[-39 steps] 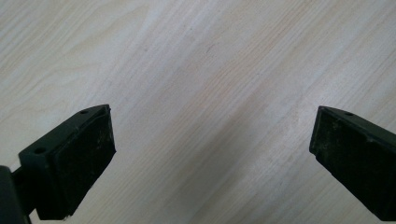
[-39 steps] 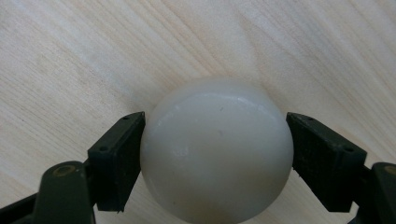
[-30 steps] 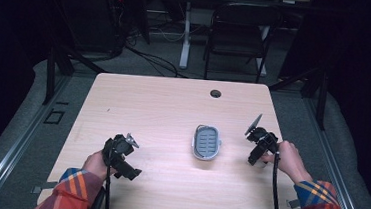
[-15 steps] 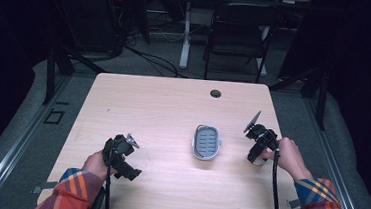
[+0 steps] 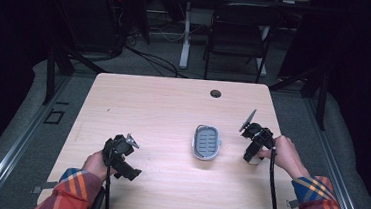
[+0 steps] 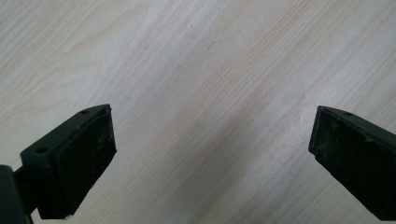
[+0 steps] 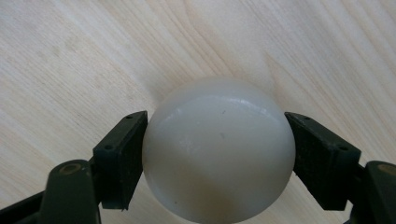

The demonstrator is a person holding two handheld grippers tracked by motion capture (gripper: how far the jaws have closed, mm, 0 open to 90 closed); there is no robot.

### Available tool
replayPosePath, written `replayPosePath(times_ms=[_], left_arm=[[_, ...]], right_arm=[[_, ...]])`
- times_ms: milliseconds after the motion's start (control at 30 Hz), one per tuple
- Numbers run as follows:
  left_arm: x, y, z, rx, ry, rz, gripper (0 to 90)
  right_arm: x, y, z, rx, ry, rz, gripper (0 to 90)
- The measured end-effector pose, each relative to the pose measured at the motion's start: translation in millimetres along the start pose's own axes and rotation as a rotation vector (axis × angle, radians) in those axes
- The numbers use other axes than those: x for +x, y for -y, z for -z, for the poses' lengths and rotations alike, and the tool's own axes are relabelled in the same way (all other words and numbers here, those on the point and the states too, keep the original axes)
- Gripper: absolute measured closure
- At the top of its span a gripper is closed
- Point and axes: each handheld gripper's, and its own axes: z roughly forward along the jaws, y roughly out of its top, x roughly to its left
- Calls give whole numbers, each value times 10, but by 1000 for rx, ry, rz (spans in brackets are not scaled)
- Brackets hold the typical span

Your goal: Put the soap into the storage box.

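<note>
Right gripper (image 7: 217, 163) pinches white ball (image 7: 218, 149) between both jaws; grey tray (image 5: 206, 142) lies just to its left. Left gripper (image 6: 212, 158) spread, holding nothing, farther off.

Left gripper (image 5: 127, 168): held by the left hand (image 5: 96, 163) near the desk's (image 5: 163, 103) front-left corner, jaws spread wide, nothing between them. Right gripper (image 5: 253, 158): held by the right hand (image 5: 284, 153) near the desk's right edge, pointed down, both jaws pressed against a white ball (image 7: 218, 149). Both forearms wear plaid sleeves (image 5: 73, 196).
</note>
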Motion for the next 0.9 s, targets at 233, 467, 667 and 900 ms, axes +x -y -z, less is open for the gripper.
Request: replayPosePath(times_ms=[233, 467, 667, 900], left_arm=[[2, -1, -3, 0, 3, 0, 5], [1, -6, -3, -4, 2, -4, 6], [1, -16, -10, -4, 1, -7, 6], [6, -17, -16, -3, -1, -1, 6]], right_arm=[[91, -123, 28, 7, -10, 31, 246], [160, -208, 55, -1, -16, 41, 246], [170, -273, 110, -1, -18, 56, 246], [193, -350, 156, -21, -27, 51, 246]])
